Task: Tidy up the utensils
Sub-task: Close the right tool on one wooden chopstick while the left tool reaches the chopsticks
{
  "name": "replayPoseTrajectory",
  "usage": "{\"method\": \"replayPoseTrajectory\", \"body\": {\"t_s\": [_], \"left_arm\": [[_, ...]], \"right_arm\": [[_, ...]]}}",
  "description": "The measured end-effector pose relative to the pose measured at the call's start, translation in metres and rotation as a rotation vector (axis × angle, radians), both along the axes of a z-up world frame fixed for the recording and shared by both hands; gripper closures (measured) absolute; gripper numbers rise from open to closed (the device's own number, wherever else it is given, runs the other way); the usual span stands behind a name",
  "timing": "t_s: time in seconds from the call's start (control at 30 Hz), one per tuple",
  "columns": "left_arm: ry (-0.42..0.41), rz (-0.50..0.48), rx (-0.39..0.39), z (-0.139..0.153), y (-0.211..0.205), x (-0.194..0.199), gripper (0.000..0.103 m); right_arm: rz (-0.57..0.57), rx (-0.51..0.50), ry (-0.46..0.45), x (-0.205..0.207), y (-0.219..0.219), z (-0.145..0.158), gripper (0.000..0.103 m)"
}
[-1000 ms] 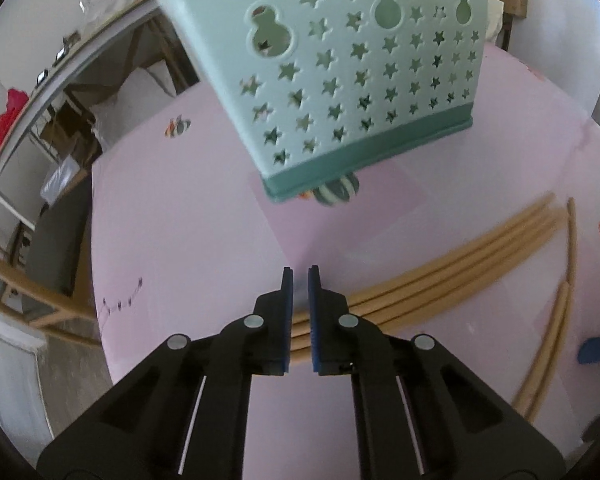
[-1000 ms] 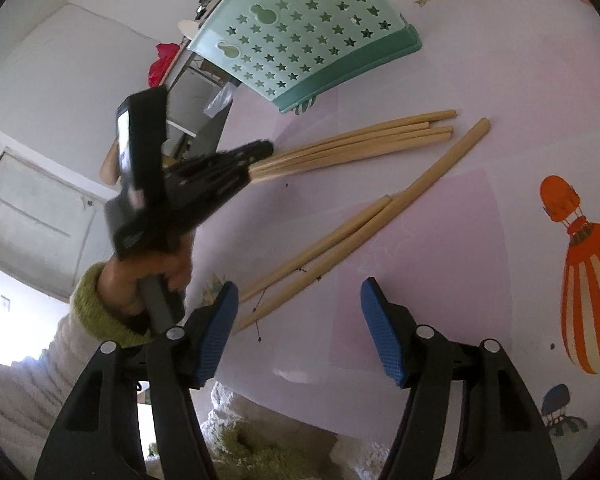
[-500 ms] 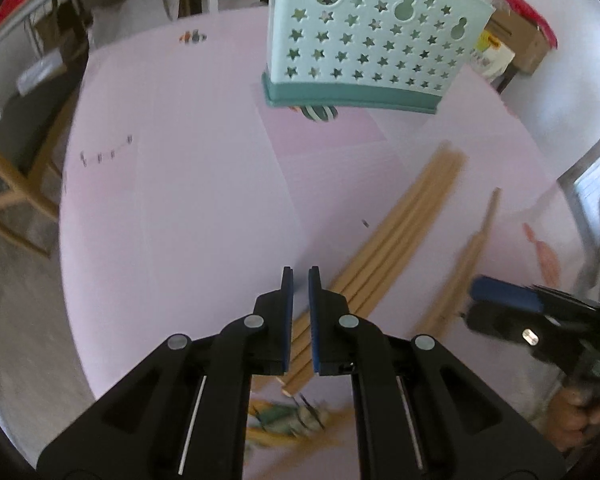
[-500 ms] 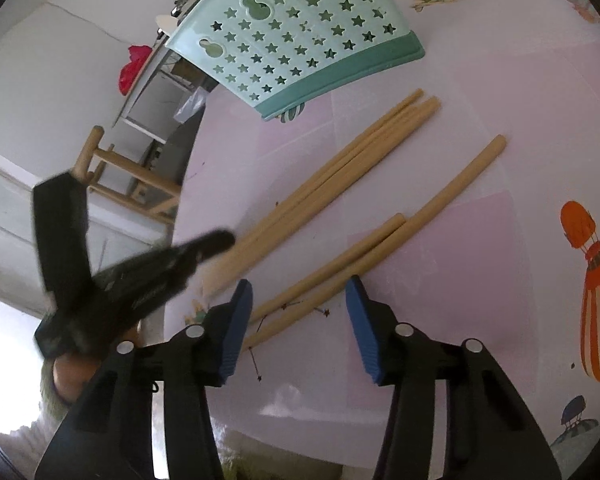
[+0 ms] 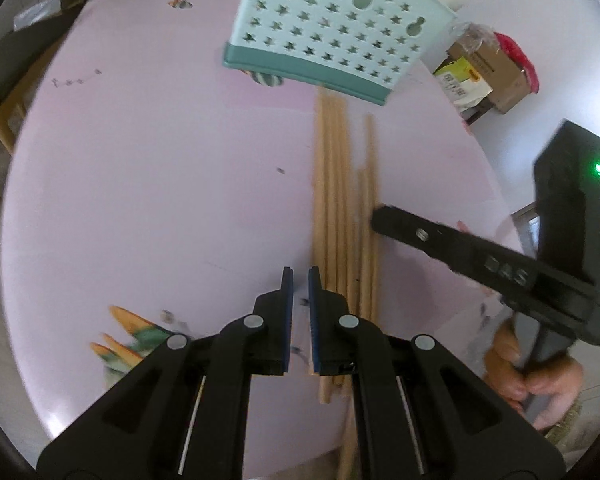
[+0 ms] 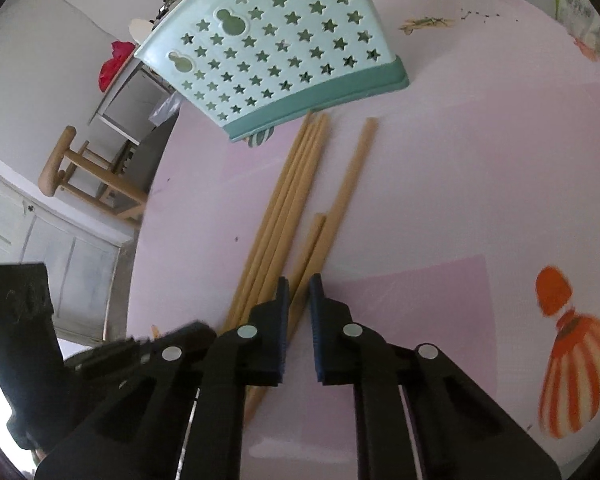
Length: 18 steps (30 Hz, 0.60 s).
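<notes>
Several tan wooden chopsticks (image 5: 332,208) lie side by side on the pink table, also in the right wrist view (image 6: 288,200). A mint green basket with star holes (image 5: 332,36) stands beyond their far ends, also in the right wrist view (image 6: 276,52). My left gripper (image 5: 298,276) is shut and empty, just left of the chopsticks' near ends. My right gripper (image 6: 298,284) is closed to a narrow gap over the two right-hand chopsticks; whether it grips one is unclear. It shows from the side in the left wrist view (image 5: 384,216).
The pink tablecloth (image 6: 460,184) has printed balloon pictures (image 6: 572,360). A wooden chair (image 6: 72,176) stands off the table's left side. Cardboard boxes (image 5: 488,76) sit beyond the far right edge. The table edge runs close behind both grippers.
My right gripper has closed from wide open to a narrow gap and moved over the chopsticks. My left gripper swung round to their left side, staying shut.
</notes>
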<state>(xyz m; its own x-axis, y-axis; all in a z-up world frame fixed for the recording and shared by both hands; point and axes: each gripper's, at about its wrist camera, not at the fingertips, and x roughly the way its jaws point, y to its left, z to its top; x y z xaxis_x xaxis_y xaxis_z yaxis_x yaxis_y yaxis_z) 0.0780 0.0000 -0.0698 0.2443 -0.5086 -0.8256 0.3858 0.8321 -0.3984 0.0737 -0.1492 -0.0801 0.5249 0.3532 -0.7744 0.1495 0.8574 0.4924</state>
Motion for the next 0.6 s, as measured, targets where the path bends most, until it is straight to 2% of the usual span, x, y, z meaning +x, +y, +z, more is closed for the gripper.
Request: {"method": "replayPoseTrajectory", "body": {"t_s": [0.23,0.5,0.57,0.6], "left_arm": [[0.03,-0.029,-0.068,-0.006,-0.028,-0.011,0.097],[-0.014,-0.028,-0.049,-0.004,-0.03,-0.015,0.096],[-0.023,-0.021,-0.042,-0.003,-0.026,-0.014,0.095],[-0.029,-0.014,-0.044,-0.002,-0.024,-0.013,0.091]], "right_arm": [[0.033,-0.063,-0.005,0.004,-0.014,0.005,0.094],[0.044,-0.16,-0.022,0.0,-0.036,0.01,0.097],[0.038,-0.173,-0.022,-0.001,-0.044,0.011,0.096],[0.034,-0.18,-0.021,0.001,-0.044,0.01,0.096]]}}
